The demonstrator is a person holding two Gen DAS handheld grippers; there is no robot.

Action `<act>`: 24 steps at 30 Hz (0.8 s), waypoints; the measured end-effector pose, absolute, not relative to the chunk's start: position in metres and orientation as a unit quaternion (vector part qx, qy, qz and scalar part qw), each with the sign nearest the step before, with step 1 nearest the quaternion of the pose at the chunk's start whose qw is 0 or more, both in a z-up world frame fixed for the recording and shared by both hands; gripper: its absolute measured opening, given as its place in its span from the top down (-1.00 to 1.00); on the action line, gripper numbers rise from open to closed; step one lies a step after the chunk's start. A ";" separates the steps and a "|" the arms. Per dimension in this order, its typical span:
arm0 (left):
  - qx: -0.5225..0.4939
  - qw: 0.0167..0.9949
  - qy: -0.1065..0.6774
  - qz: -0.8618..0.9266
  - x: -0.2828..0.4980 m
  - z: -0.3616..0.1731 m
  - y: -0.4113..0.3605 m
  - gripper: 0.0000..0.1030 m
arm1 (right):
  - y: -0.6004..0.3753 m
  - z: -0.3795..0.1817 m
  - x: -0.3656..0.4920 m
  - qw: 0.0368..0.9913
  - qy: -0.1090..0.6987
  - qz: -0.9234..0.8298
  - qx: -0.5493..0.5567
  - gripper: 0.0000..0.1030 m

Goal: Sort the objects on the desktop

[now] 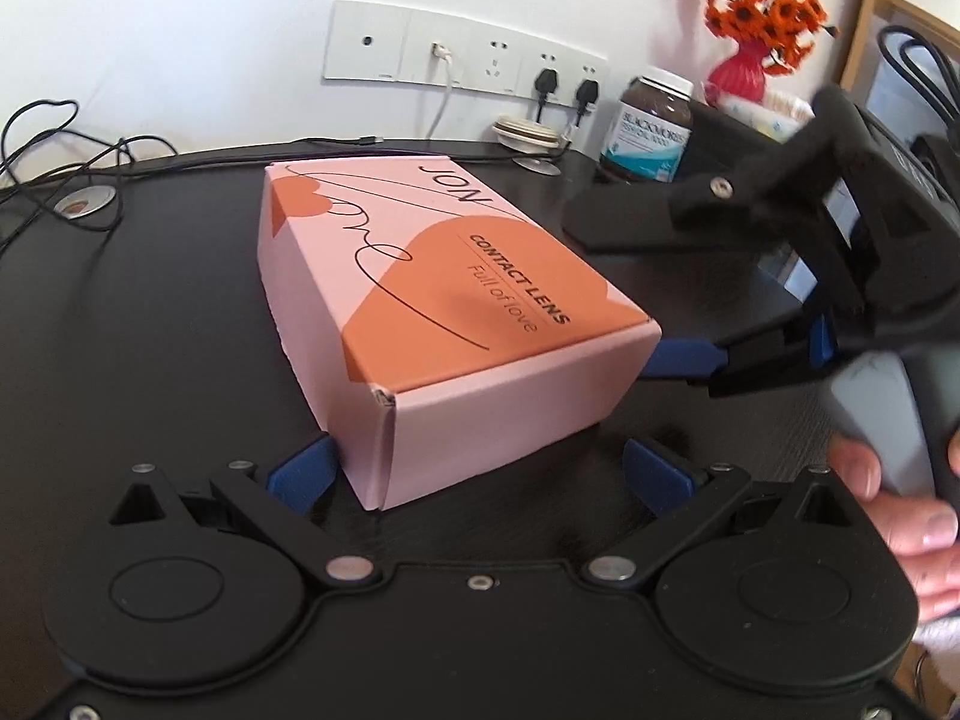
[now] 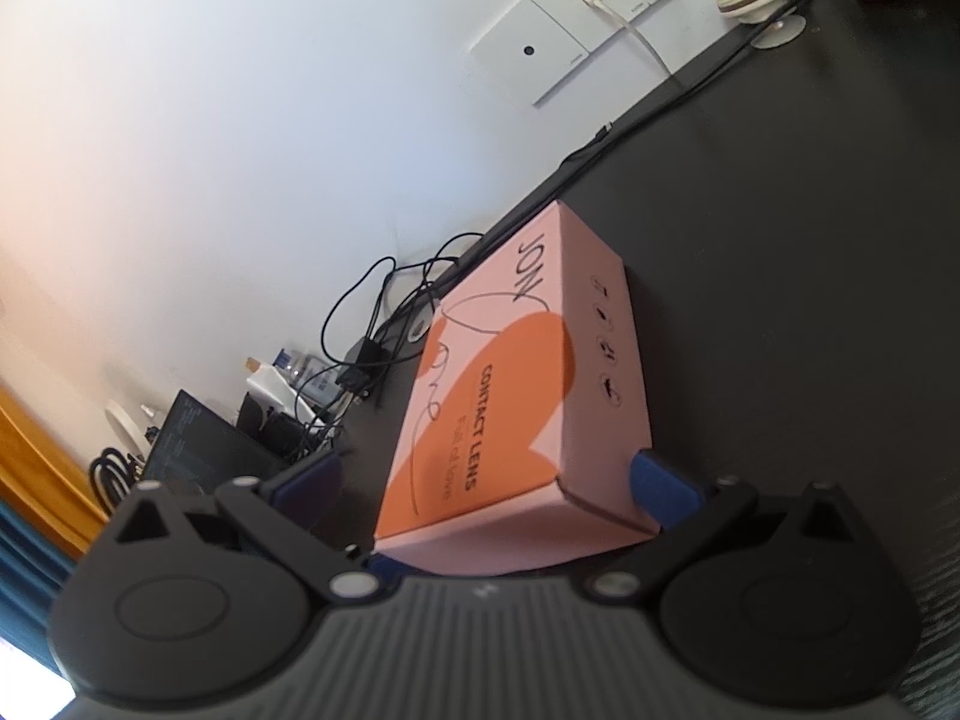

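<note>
A pink and orange contact lens box [image 1: 444, 300] lies flat on the black desk [image 1: 150, 330]. My left gripper [image 1: 477, 468] is open, and the box's near corner sits between its blue fingertips [image 1: 300, 468]; the left tip touches the box's side. In the right wrist view, tilted steeply, my right gripper [image 2: 483, 480] is open and straddles the near end of the box [image 2: 510, 396]. Its right pad [image 2: 660, 486] rests against the side face with icons. The left wrist view shows a hand [image 1: 900, 492] holding that gripper, with one blue fingertip [image 1: 678, 357] at the box's right side.
A brown supplement bottle [image 1: 654, 126], a red vase of orange flowers [image 1: 750, 30] and a white round holder [image 1: 528, 132] stand along the back right. Wall sockets [image 1: 462, 54] carry plugs. Loose cables [image 1: 60, 138] and a round disc [image 1: 84, 202] lie at the left.
</note>
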State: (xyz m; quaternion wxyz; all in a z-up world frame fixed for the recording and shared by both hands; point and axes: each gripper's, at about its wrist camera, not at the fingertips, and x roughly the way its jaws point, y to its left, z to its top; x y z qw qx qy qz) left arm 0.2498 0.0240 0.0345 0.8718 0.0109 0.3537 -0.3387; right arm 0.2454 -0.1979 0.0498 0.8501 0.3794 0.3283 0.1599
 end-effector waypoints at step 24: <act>-0.067 0.863 0.342 -0.365 0.248 0.031 0.045 -0.99 | -0.211 0.045 0.250 0.830 0.335 0.179 0.408 -0.99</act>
